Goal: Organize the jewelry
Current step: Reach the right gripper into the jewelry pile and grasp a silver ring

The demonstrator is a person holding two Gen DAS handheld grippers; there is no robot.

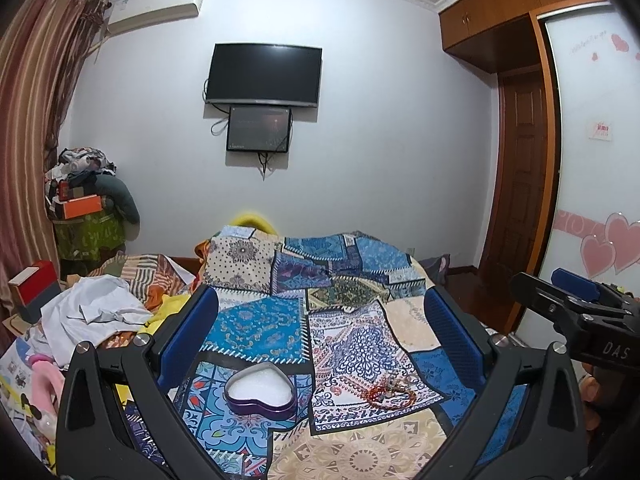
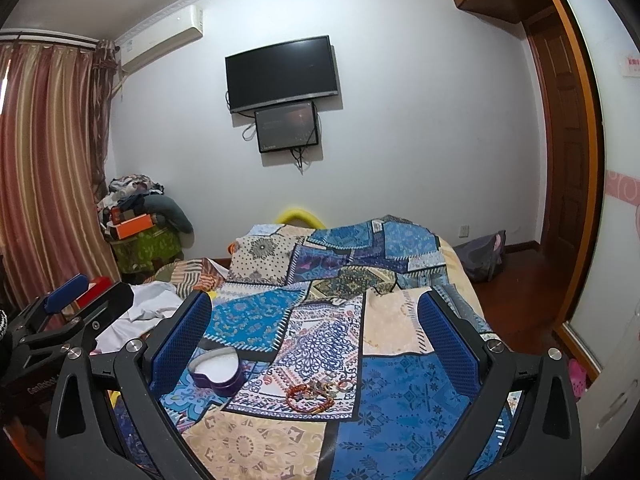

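Observation:
A purple heart-shaped tin (image 1: 261, 393) (image 2: 218, 371) with a white lining lies open on the patchwork bedspread (image 1: 344, 280) (image 2: 400, 384). To its right sits a small heap of jewelry (image 1: 389, 391) (image 2: 318, 392): red beaded bracelets, rings and small pieces. My left gripper (image 1: 320, 332) hovers above the bed, open and empty, with tin and jewelry below between its blue pads. My right gripper (image 2: 314, 328) is also open and empty, the jewelry low between its fingers. Each gripper shows at the edge of the other's view: right gripper (image 1: 576, 308), left gripper (image 2: 68, 312).
Crumpled white cloth (image 1: 96, 312) and clutter lie at the bed's left. A pile of clothes and boxes (image 1: 84, 208) stands in the far left corner by the curtain (image 2: 44, 168). A wardrobe (image 1: 596, 160) and door are at the right. A television (image 1: 264, 74) hangs on the far wall.

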